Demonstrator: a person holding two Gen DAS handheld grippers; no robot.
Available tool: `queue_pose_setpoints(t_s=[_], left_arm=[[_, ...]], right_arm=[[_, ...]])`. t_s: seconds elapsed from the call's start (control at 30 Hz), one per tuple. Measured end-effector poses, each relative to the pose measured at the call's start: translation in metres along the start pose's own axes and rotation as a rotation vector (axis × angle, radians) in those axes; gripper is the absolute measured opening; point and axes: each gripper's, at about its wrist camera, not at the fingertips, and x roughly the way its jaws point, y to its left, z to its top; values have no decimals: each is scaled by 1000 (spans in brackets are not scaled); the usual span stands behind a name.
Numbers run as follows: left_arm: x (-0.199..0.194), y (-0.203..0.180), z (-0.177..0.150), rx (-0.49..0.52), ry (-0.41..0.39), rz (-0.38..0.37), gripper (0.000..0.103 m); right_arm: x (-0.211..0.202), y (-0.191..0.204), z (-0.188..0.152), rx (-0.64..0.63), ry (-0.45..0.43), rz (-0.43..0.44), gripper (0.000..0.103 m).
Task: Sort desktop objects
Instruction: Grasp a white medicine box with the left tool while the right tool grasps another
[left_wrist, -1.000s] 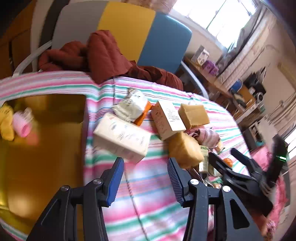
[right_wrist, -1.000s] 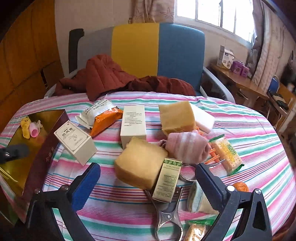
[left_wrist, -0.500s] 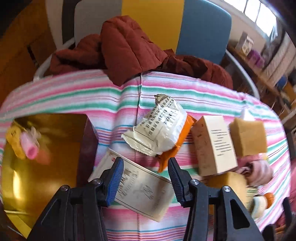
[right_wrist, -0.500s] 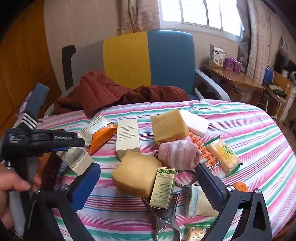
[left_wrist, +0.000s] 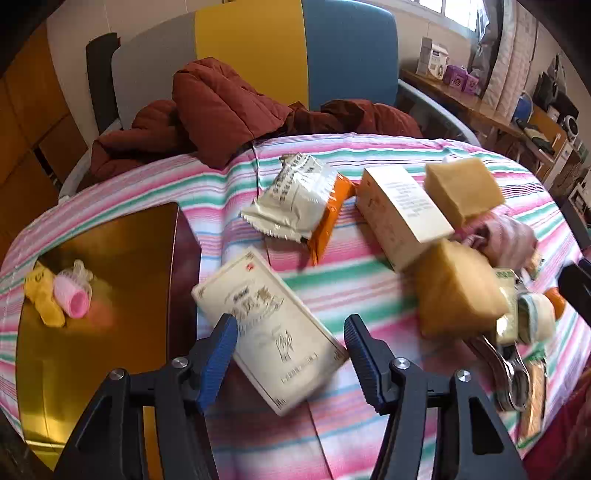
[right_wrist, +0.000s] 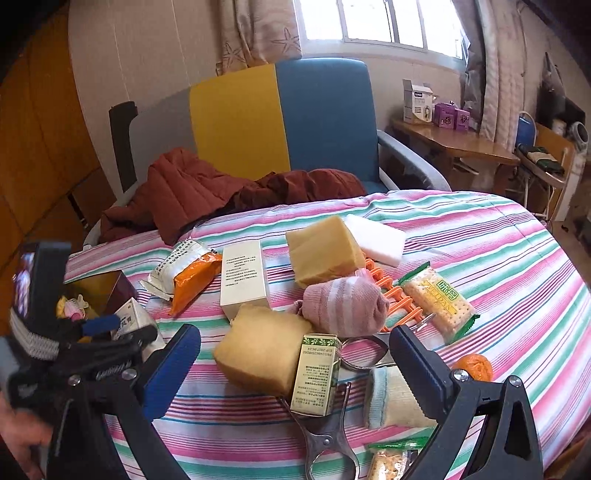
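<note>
A white printed carton (left_wrist: 273, 328) lies flat on the striped tablecloth beside a gold tray (left_wrist: 122, 258). My left gripper (left_wrist: 290, 354) hovers right over the carton. Its jaws are opening and straddle the carton's near end, and the pads do not press on it. The tray holds a yellow piece (left_wrist: 42, 295) and a pink roller (left_wrist: 74, 299). My right gripper (right_wrist: 295, 369) stands open and wide near the front edge. A yellow sponge (right_wrist: 258, 350) and a small green box (right_wrist: 316, 373) lie on the cloth between its fingers, not gripped.
Further back lie a white snack bag (left_wrist: 295, 199) on an orange one (left_wrist: 328, 218), a cream box (left_wrist: 399, 214), a second sponge (left_wrist: 461, 188) and a pink sock (right_wrist: 343, 306). Crackers (right_wrist: 439, 302), a metal clamp (right_wrist: 325, 435) and a white sponge (right_wrist: 376, 236) lie right. A chair with a red jacket (right_wrist: 192, 192) stands behind.
My left gripper has swung left and down from the middle of the table onto the white carton, and its jaws have spread wider. The right gripper has hardly moved and stays open.
</note>
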Motion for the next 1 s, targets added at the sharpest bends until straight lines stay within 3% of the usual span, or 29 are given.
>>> queue_pose_setpoints(t_s=[0.1,0.23,0.53,0.77,0.83,1.0], left_arm=[[-10,7,-12,-45,-2,-55,61],[-8,18,-15,-122,12,-69,61],[13,16,2,-151,37,-123,62],[8,11,5,-143,19,-92,61],[13,10,5,-114,34,-65,61],[29,18,-2,-133,64,-77,58]], right_arm=[[-1,1,0,-3,-2,3,103],[-2,2,-1,-9,-5,5,103],[0,2,-1,-10,1,4,103],[3,2,-2,-8,13,2,103],[4,3,-2,-10,16,2,103],[4,7,-3,-27,12,8,103]])
